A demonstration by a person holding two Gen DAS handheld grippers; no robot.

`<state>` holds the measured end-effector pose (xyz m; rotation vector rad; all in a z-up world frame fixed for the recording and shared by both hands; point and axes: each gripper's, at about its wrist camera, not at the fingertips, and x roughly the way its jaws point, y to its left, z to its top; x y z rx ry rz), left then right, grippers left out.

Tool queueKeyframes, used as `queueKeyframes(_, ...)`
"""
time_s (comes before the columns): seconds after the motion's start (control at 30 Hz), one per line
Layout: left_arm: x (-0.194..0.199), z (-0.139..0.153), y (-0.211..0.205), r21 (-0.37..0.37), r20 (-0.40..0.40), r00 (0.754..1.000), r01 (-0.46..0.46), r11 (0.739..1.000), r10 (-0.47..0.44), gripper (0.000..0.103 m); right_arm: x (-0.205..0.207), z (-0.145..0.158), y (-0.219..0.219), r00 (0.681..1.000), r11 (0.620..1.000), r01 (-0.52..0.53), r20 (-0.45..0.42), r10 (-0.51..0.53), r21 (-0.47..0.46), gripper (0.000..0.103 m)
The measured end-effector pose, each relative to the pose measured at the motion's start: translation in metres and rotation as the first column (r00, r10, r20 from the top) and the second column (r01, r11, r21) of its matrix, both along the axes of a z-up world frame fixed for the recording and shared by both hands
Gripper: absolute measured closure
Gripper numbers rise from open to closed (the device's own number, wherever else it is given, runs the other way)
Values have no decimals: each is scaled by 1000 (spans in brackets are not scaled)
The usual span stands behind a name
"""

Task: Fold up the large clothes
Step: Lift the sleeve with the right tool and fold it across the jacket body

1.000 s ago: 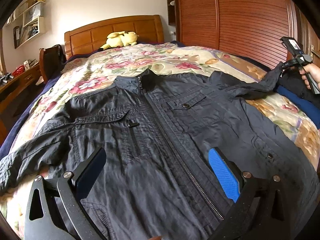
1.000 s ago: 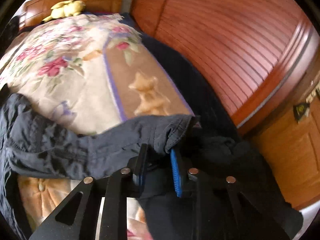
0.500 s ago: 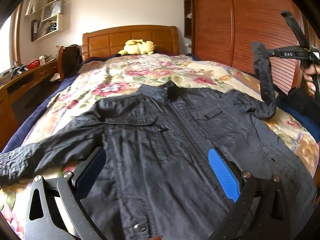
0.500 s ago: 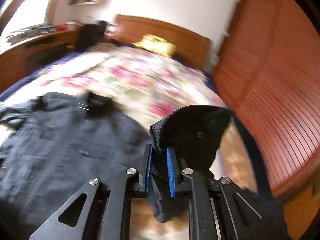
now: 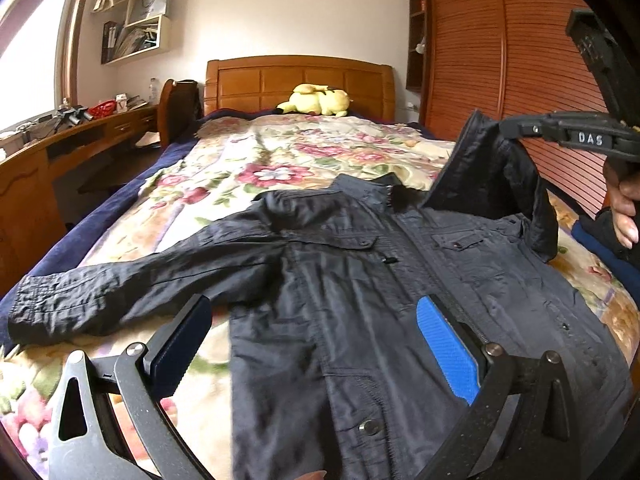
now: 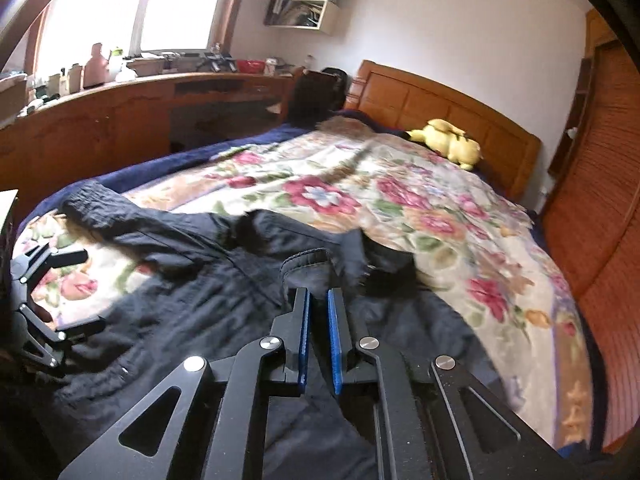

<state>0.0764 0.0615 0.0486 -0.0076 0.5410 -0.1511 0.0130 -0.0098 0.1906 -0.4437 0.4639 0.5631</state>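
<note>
Across the floral quilt lies the dark jacket, front side up and zipped, its collar toward the wooden headboard and its hem toward the near end of the bed. Left of the jacket's body, 1 sleeve stretches flat over the quilt, its gathered cuff near the bed's left edge, beyond which a wooden desk runs along the wall. Over the jacket's lower left part hovers the left gripper; its 2 fingers stand wide apart, the dark pad above the quilt just beside the jacket's side and the blue pad above the zip, with nothing between them. Behind the jacket's collar, against the headboard, rests a yellow plush toy. Right of the collar, the other sleeve is lifted off the quilt and hangs folded over toward the jacket's chest. Its cuff is pinched in the right gripper, whose jaws have just been closing and are now drawn nearly together on the cloth, which bunches up past the blue pads. A hand holds that gripper at the far right, in front of the slatted wooden wardrobe doors.
</note>
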Motion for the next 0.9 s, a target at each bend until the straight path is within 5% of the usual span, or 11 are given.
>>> queueKeyframes(0.23, -1, 2, 20, -26, 14, 999, -44, 999, 44, 1, -15, 35, -4, 996, 990, -82, 44, 77, 117, 95)
queueKeyframes(0.33, -1, 1, 27, -40, 14, 998, -59, 997, 59, 1, -2, 27, -25, 992, 975, -122, -5, 126, 188, 92)
queueKeyframes(0.37, -1, 2, 29, -43, 14, 998, -62, 997, 62, 1, -1, 23, -30, 991, 973, -124, -25, 132, 196, 87)
queueKeyframes(0.43, -1, 0, 31, -44, 12, 998, -66, 997, 67, 1, 12, 14, -42, 995, 980, -95, -19, 99, 176, 46)
queueKeyframes(0.5, 0, -1, 33, -42, 7, 998, -69, 997, 70, 1, 18, 5, -57, 996, 983, -76, -22, 81, 167, 29)
queueKeyframes(0.67, 0, -4, 29, -33, -1, 998, -55, 998, 55, 1, 8, -29, -106, 997, 992, 29, -76, -19, 125, 27)
queueKeyframes(0.9, 6, -7, 15, -29, -14, 1000, -13, 1000, 13, 1, -3, -116, -193, 968, 975, 203, -166, -187, 90, 27)
